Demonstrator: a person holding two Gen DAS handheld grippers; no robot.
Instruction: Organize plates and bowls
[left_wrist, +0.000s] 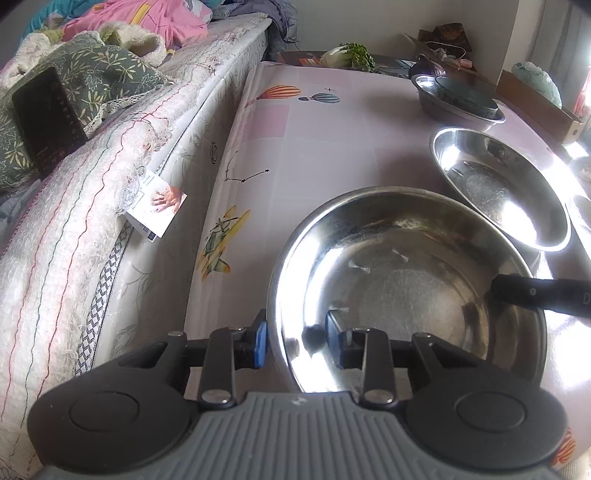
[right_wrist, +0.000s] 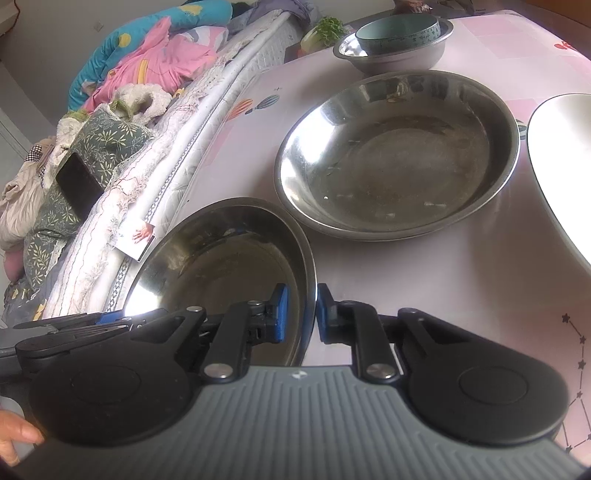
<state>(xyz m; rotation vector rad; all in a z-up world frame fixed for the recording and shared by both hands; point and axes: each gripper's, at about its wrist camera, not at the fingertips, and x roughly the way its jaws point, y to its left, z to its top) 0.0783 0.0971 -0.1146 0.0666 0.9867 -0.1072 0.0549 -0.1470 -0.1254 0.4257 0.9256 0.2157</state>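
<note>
Near steel dish (left_wrist: 406, 288) sat on the bench (left_wrist: 314, 147). Left claw (left_wrist: 295, 341) and right claw (right_wrist: 302, 314) each pinched its thin rim. Judged light, rigid, slippery; rim grip suits.

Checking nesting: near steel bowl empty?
Empty: the near steel bowl shows only bare metal inside; both grippers straddle its rim.

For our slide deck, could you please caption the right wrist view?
Right gripper jaws clamp the near round steel bowl's rim on a pink table.
</note>
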